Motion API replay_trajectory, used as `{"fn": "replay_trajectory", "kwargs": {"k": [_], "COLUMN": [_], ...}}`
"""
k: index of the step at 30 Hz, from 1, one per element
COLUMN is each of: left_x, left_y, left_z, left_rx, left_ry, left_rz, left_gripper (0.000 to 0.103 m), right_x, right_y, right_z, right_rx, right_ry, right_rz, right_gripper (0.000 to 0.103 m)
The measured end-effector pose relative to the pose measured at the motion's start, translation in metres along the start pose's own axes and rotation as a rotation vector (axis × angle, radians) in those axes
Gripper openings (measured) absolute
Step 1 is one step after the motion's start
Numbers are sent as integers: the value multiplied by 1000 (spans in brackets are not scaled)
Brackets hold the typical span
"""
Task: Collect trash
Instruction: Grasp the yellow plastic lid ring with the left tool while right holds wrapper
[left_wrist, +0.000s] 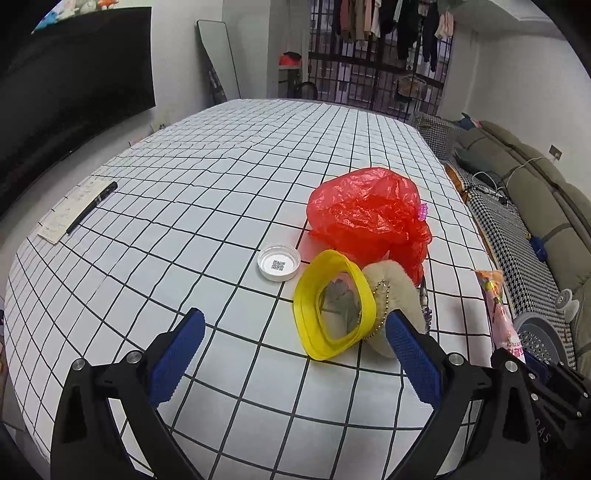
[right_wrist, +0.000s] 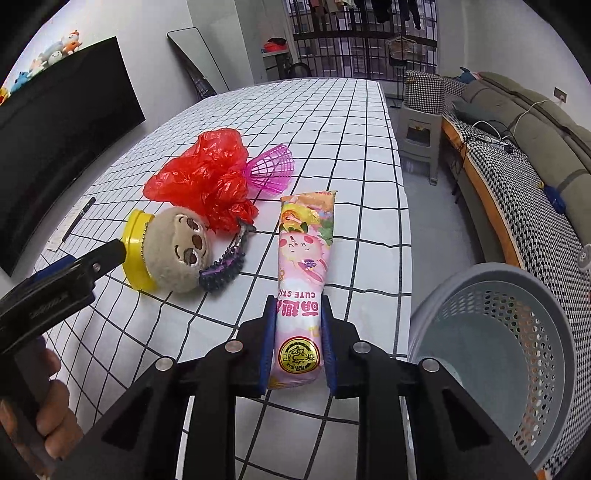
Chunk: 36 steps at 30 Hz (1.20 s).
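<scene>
The right tongs (right_wrist: 298, 343) pinch the pink snack wrapper (right_wrist: 303, 258) near its sealed end above the desk (right_wrist: 332, 122), probably light, crinkly and slippery; the left tongs (left_wrist: 295, 354) gape empty.

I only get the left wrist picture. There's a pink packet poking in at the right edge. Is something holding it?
Observer: Yes. The right claw is shut on the pink snack wrapper, gripping its lower end.
Operator: What is that grey thing under the packet?
Observer: A grey perforated basket standing on the floor beside the table.
Operator: And the beige fluff behind the yellow lid?
Observer: A plush sloth face, leaning against the yellow lid.
</scene>
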<state>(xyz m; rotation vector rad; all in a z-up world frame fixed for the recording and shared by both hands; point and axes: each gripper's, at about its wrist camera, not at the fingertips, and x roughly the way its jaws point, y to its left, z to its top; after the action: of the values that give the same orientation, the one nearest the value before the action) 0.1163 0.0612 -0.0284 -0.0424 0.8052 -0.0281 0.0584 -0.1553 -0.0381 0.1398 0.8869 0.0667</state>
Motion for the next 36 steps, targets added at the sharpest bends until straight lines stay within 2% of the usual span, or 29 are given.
{"fn": "replay_trajectory", "kwargs": {"k": [5,21,36], "left_x": [9,19,6], "left_y": [3,60,76], "left_z": [3,0,-14], "left_rx": [-6,-95,-113], "left_ry": [10,30,32], "left_rz": [33,152,137], "left_gripper": [96,96,96], "right_x": [-3,-3,-6], "right_y": [-1,8,10], "right_z": [0,-1,-1], "right_rx": [3,-15,-23], "right_ry": [-6,-8,-12], "right_rz": [5,12,17], "right_gripper": [22,22,22]}}
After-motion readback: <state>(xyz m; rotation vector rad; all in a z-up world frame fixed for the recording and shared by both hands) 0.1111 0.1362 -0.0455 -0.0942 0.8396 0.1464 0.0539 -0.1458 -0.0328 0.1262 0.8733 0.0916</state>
